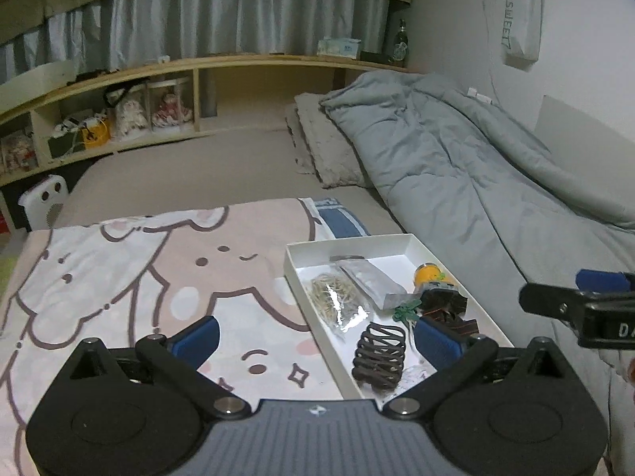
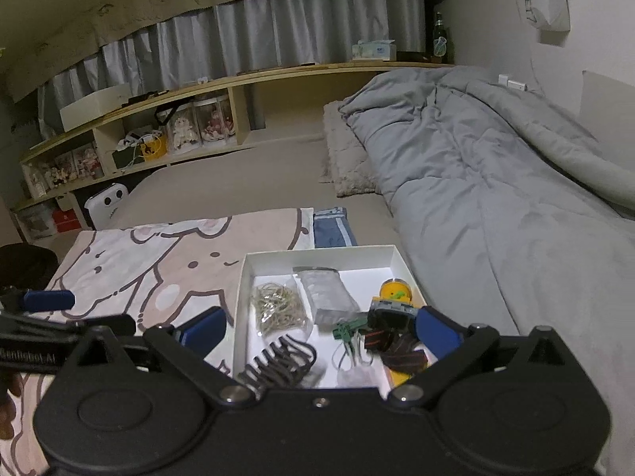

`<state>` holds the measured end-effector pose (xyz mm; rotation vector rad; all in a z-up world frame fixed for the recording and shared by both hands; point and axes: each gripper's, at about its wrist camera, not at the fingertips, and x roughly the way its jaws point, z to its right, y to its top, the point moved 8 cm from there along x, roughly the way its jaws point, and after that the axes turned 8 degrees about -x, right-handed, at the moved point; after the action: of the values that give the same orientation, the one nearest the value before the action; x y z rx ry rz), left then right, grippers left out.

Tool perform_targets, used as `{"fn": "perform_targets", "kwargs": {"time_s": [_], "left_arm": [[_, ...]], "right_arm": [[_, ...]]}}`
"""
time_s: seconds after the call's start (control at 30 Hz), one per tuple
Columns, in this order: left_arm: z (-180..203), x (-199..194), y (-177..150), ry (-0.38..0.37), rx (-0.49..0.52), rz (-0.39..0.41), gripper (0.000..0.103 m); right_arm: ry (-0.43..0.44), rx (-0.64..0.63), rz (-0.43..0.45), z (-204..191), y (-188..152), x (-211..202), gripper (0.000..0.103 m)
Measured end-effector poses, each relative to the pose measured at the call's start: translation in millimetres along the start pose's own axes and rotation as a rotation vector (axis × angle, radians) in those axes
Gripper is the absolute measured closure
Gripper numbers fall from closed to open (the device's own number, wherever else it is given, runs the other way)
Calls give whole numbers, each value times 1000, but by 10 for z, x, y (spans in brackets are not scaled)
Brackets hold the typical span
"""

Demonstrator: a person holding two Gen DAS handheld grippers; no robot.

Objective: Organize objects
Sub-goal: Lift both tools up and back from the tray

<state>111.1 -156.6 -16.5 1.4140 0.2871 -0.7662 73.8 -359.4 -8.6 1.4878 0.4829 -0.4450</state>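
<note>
Legible writing: "SWEET" printed down a white fabric bag point(image 1: 523, 20) hung on the wall; part of a white word ending "Robot.AI" on the left gripper's body, seen in the right wrist view.

Left gripper point(image 1: 315, 337): blue ribbed pads spread fully apart, nothing between them; it hangs above the cartoon-print cloth point(image 1: 139, 269) and the near left corner of the box. Right gripper point(image 2: 319, 331): jaws likewise wide apart and empty, over the near edge of the box.

Task items all lie inside a shallow white cardboard box point(image 2: 317, 256) set on the cloth's right edge, beside the grey quilted duvet point(image 2: 496, 182):
- clear bag of tan rubber bands point(image 2: 278, 307) — left side;
- silvery flat pouch point(image 2: 327, 293), middle;
- orange round item point(image 2: 395, 291) at the right wall;
- dark brown openwork hair claw point(image 1: 379, 357), near left corner;
- small green plastic piece point(image 2: 344, 331);
- dark folded piece with orange lines point(image 2: 397, 347), near right corner.
</note>
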Motion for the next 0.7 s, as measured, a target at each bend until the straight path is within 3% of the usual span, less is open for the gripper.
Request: {"fn": "perform_targets", "kwargs": {"time_s": [0.37, 0.7], "left_arm": [[-201, -302, -206, 38, 36, -4, 0], [-304, -457, -488, 26, 54, -15, 0]], "right_arm": [[-15, -5, 20, -193, -215, -384, 0], [-69, -6, -16, -305, -562, -494, 0]]}}
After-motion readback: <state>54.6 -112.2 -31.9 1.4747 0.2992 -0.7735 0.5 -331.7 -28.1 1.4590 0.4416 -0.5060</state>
